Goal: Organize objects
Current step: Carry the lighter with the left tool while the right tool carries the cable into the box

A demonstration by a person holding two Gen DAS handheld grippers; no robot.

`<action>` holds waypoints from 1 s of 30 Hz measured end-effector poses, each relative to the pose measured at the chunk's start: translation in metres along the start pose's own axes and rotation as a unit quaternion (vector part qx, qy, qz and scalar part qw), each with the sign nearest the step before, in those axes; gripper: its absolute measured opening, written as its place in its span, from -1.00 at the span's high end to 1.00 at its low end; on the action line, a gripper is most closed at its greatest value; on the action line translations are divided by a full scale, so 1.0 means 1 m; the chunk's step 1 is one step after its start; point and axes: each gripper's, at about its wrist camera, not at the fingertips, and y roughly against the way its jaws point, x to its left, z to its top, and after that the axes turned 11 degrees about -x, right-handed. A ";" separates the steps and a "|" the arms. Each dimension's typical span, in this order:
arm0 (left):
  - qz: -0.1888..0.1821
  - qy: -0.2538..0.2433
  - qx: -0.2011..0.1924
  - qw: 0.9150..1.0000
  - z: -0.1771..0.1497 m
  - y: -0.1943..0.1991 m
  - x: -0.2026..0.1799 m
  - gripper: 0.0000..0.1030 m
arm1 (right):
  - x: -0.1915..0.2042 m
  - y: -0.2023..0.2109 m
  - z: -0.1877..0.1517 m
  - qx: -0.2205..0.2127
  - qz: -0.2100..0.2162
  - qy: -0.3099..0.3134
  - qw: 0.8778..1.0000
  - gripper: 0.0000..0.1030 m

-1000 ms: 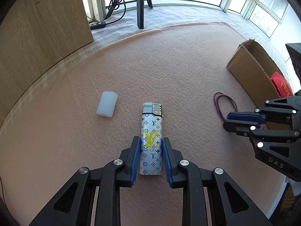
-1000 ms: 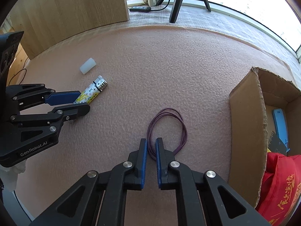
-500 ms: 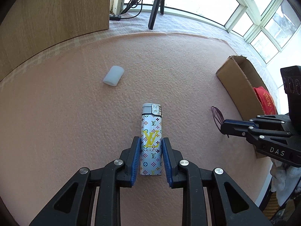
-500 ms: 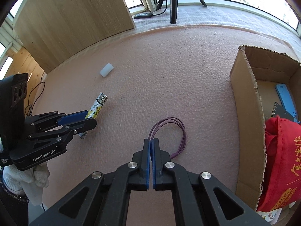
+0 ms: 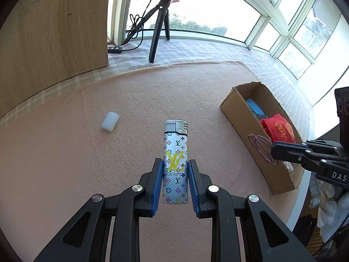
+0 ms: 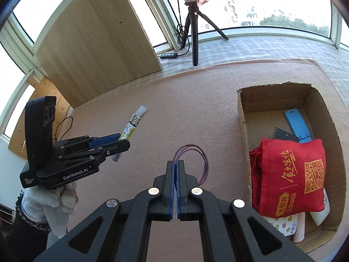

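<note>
Lighter [image 5: 175, 159] marked "LOUIS VUITTON" clamped in left jaws; right jaws pinch purple band [image 6: 192, 152]

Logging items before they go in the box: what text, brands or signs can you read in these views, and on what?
"LOUIS VUITTON" and a yellow "LV": lighter in the left claw.
"GenRobot.AI": left claw body; the small white label beside it is unreadable.
"DAS", cut off: right claw body.
Yellow Chinese characters and a QR code: red bag; not legible to me.
Print on the white items under the bag is too small.
</note>
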 end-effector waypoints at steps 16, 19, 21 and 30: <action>-0.057 -0.096 0.001 0.994 0.052 -0.079 -0.159 0.52 | -0.095 0.079 -0.019 -0.040 -0.104 -0.027 0.993 0.97; -0.055 -0.103 0.006 0.993 0.053 -0.092 -0.174 0.52 | -0.103 0.082 -0.023 -0.041 -0.106 -0.029 0.993 0.97; -0.055 -0.104 0.009 0.993 0.053 -0.099 -0.180 0.52 | -0.107 0.085 -0.025 -0.043 -0.106 -0.031 0.993 0.97; -0.059 -0.109 -0.004 0.992 0.054 -0.096 -0.186 -0.11 | -0.105 0.090 -0.028 -0.056 -0.104 -0.026 0.993 0.26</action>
